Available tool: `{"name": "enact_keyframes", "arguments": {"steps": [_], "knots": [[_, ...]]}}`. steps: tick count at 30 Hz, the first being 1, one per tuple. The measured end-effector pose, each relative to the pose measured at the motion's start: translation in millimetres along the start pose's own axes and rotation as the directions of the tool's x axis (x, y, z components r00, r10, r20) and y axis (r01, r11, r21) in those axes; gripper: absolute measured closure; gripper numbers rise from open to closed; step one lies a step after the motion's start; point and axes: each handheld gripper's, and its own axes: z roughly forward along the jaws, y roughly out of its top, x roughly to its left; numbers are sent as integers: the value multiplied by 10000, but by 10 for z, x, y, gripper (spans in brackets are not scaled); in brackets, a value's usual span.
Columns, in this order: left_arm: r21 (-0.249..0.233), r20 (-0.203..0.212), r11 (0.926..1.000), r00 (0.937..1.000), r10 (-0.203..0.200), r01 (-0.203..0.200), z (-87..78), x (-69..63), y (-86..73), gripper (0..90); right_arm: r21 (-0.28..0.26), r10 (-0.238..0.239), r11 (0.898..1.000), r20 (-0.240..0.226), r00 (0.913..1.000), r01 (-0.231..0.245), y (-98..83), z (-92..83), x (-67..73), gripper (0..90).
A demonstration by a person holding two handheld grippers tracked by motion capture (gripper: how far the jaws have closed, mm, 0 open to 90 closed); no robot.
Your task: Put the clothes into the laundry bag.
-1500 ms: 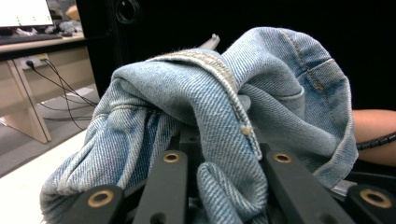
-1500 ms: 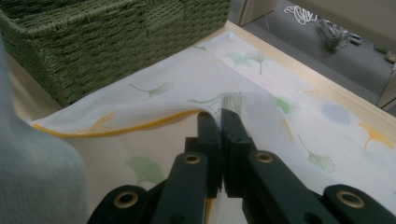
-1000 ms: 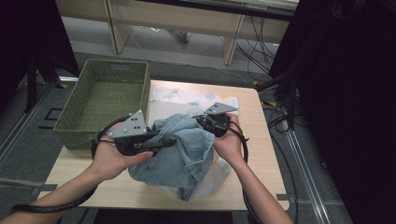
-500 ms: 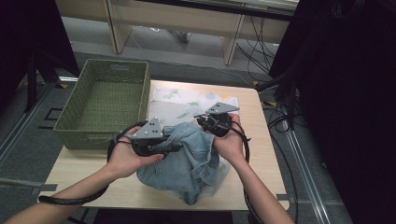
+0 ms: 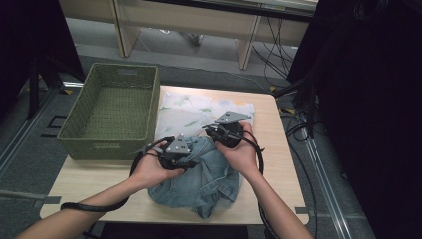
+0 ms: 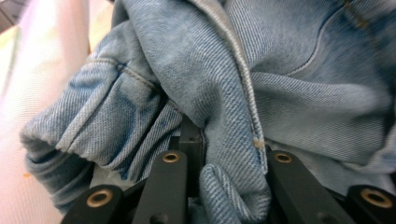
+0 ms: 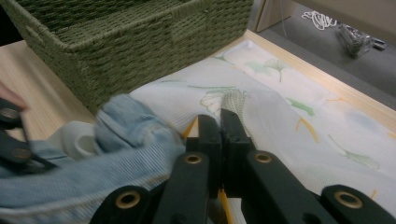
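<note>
Left tongs (image 5: 191,162): in the left gripper view the two black jaws stand a little apart with a fold of the crumpled pale-blue denim garment (image 6: 233,107) pinched between them. The high view shows these tongs low on the near-left part of the denim heap, in the person's left hand (image 5: 149,169).

Right tongs (image 7: 219,126): in the right gripper view the jaws are pressed together, tips touching. A bit of fine netted white cloth lies at the tips; whether it is caught between them I cannot tell. Denim bunches against their left side. In the high view they sit at the far-right edge of the heap, in the right hand (image 5: 244,152), with a grey three-cornered plate on top.

Denim garment (image 5: 209,174): rumpled on the near middle of the pale wooden worktop (image 5: 276,164), between the two hands. The left gripper view alone gives its seams, stitching and gathered hem close up.

White cloth with a green and yellow leaf print (image 5: 191,114): spread flat on the worktop beyond the denim, partly under it. The right gripper view shows its leaf pattern clearly (image 7: 299,121); in the left gripper view it is a pale blur at the left edge.

Green woven rectangular basket (image 5: 112,112): at the far left of the worktop, just beside the printed cloth. The high view looks into it from above; the right gripper view shows its woven side wall (image 7: 140,42).
</note>
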Motion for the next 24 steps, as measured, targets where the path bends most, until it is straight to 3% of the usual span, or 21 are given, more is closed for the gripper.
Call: {"name": "enact_keyframes", "arguments": {"steps": [6,8,9,14,17,21,24], "knots": [[865,-286,9956,9990,-341,364,276,108,-132,755,113,-229,9997,-127,9997,231,-4,26,39,900],[1050,-362,9938,9988,-321,358,348,128,-166,752,221,34,9998,-141,9999,-31,-11,26,59,900],[1104,-389,9934,9988,-282,324,370,133,-173,750,197,-218,9996,-137,9997,220,-11,34,45,900],[1096,-453,9931,9983,-367,415,409,149,-181,714,457,-229,9987,-208,9995,238,-52,76,61,900],[980,-261,9947,9992,-293,317,325,143,-161,612,547,-282,9981,-194,9994,292,-82,99,36,900],[439,-182,9983,9992,-366,373,36,108,-90,457,555,-80,9984,-41,10000,82,-97,94,-5,900],[-646,-276,9953,9968,-746,727,-304,102,-20,399,534,-31,9986,67,10000,28,-100,91,-23,900]]}}
